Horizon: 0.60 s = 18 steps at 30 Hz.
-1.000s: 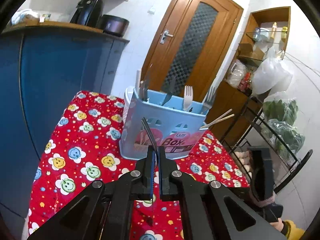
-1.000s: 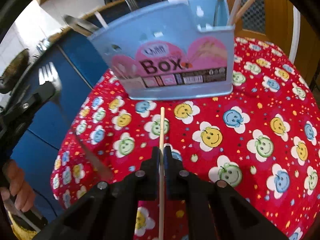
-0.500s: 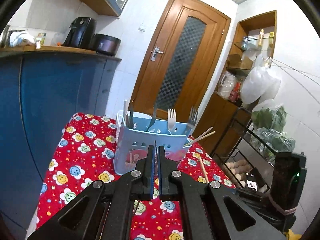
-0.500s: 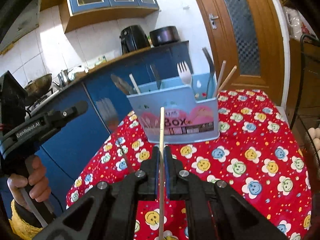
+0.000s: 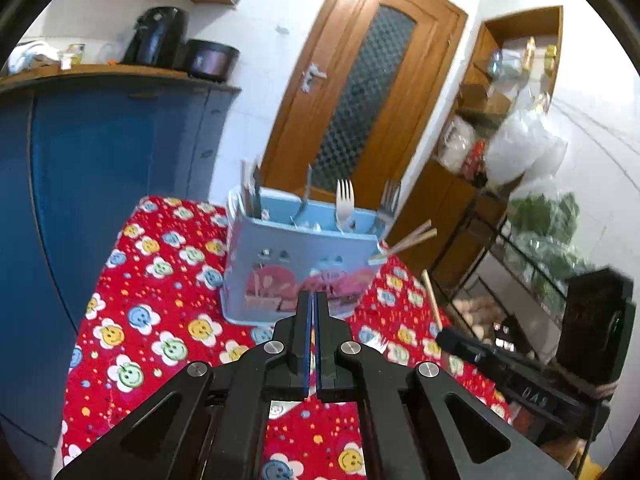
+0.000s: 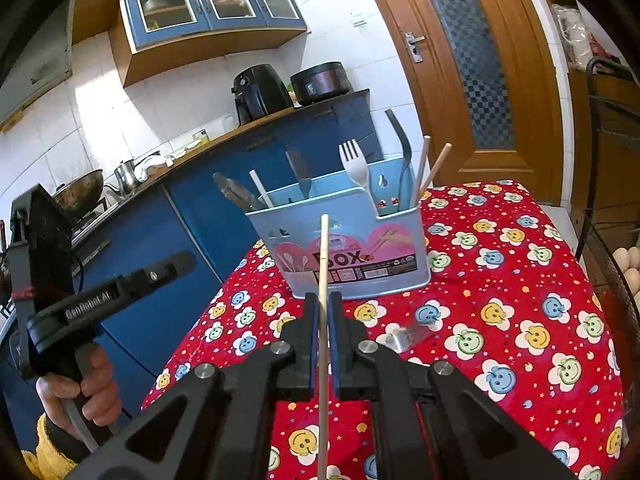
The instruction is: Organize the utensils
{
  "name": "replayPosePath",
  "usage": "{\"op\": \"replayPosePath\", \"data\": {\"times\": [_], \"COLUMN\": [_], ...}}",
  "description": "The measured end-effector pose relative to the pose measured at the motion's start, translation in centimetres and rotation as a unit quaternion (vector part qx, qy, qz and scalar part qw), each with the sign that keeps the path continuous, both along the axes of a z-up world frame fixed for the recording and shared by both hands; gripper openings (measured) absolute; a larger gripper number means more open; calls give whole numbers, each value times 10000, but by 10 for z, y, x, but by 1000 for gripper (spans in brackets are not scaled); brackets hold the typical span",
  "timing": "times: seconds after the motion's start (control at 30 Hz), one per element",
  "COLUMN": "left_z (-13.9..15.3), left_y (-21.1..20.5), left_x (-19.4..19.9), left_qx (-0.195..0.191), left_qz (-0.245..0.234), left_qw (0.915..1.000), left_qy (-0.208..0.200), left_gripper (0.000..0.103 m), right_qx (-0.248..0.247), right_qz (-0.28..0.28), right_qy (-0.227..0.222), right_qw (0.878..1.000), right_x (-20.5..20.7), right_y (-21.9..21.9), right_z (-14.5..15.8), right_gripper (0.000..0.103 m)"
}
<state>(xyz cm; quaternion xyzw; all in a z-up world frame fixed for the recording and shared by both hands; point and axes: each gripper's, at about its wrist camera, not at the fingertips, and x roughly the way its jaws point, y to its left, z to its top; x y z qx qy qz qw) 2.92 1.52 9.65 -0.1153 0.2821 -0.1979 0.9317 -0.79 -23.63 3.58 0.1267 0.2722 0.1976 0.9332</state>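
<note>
Right gripper (image 6: 323, 312) pinches chopstick (image 6: 322, 280); caddy (image 6: 352, 256) holds forks (image 6: 354, 164).

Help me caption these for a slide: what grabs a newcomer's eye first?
The red smiley-flower tablecloth, then the light blue utensil box standing on it at the far end, bristling with forks and chopsticks. Close in, the right gripper pinches a single chopstick pointing at the box, and a fork lies flat on the cloth in front of the box.
</note>
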Motion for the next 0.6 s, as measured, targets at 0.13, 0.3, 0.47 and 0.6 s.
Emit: {"op": "replayPosePath", "data": {"times": [0.13, 0.3, 0.47, 0.6], "left_z": [-13, -28, -42, -55], "left_y": [-13, -30, -46, -64], "left_x": [8, 19, 29, 36], "left_qx": [151, 353, 567, 736], "left_qz": [-187, -295, -319, -357], "left_qw": [9994, 9973, 9948, 9918], "left_qy": [267, 564, 784, 982], "left_gripper": [1, 4, 6, 7], "right_qx": [34, 40, 124, 246], "right_qz": [-74, -192, -317, -395], "right_qy": [-18, -83, -76, -61], "right_qw": [10000, 9998, 9994, 9989], "right_x": [0, 0, 4, 9], "right_y": [-7, -19, -34, -51], "right_z": [2, 5, 2, -2], "right_gripper": [6, 6, 6, 6]}}
